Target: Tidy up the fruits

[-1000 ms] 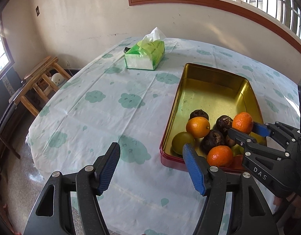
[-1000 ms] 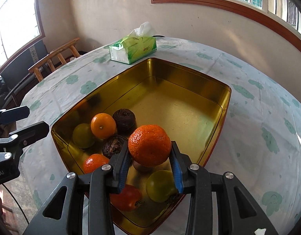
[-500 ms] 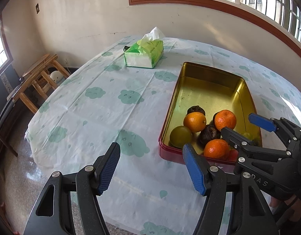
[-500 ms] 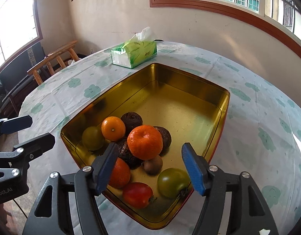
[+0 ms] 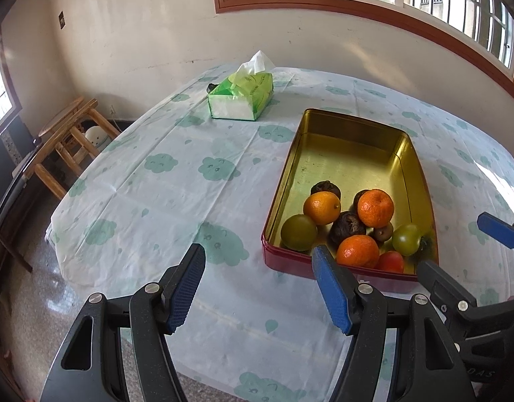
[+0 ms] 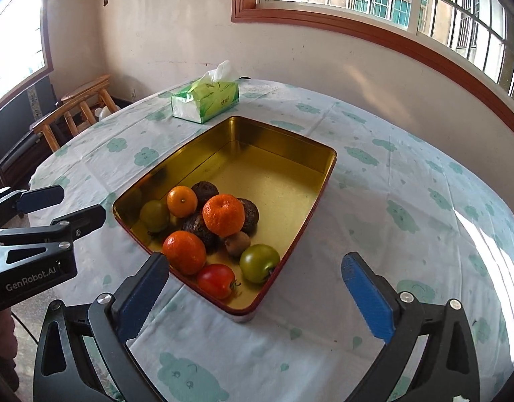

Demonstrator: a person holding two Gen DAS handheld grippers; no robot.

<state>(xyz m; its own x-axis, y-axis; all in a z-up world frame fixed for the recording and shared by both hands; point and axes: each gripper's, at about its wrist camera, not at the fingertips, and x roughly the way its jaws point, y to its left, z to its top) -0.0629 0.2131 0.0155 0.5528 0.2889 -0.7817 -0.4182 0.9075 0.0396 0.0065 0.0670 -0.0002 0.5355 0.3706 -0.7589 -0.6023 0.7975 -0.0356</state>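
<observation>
My right gripper is opening, nothing between its jaws; my left gripper hangs apart, empty. The fruits sit heaped at the tin's near end; I should back off clear of the top tangerine.

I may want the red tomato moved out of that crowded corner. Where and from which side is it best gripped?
Probably from above, pads across the round sides of the red tomato. It lies low in the tin, close against its near wall, with an orange and a green tomato flanking it.
</observation>
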